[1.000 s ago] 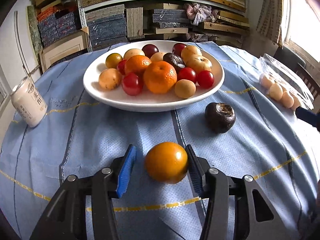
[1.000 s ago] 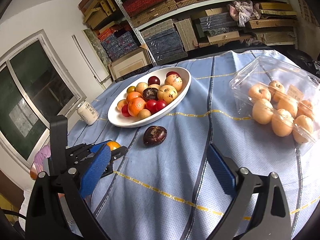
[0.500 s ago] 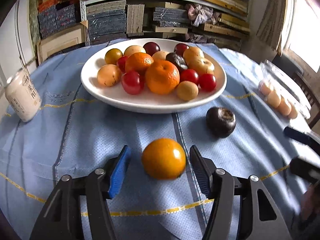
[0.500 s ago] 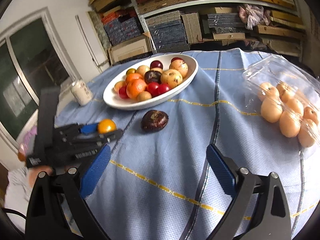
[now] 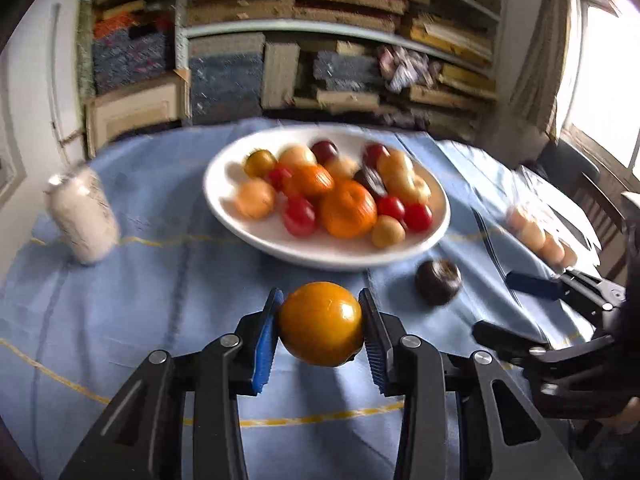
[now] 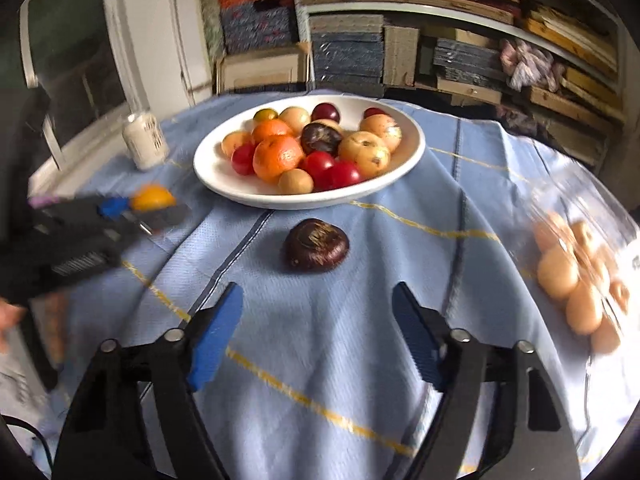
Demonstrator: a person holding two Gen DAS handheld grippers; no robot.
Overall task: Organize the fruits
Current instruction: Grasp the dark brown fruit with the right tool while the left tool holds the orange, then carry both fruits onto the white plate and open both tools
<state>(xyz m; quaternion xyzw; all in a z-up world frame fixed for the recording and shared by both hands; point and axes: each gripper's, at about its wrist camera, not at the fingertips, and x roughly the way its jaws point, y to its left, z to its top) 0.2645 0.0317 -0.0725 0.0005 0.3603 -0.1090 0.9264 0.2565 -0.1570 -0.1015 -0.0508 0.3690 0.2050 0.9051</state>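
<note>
My left gripper (image 5: 320, 297) is closing on a smooth orange fruit (image 5: 320, 324); both blue pads press its sides and it hangs just above the blue cloth. Beyond it stands a white bowl (image 5: 248, 236) piled with several oranges, red, pale and dark fruits. A dark brown wrinkled fruit (image 6: 316, 245) lies on the cloth in front of the bowl. My right gripper (image 6: 317, 292) points at that fruit from just short of it; its jaws are closing, with nothing between them. The right wrist view shows the held orange fruit (image 6: 154, 197) at the left.
A white can (image 5: 82, 220) stands left of the bowl. A clear plastic box (image 6: 576, 280) of pale round fruits sits at the right edge of the table. Shelves stacked with boxes rise behind the table, and a window is at the right.
My left gripper has closed onto the orange fruit and raised it off the cloth. My right gripper has swung towards the dark fruit, and its jaws have narrowed.
</note>
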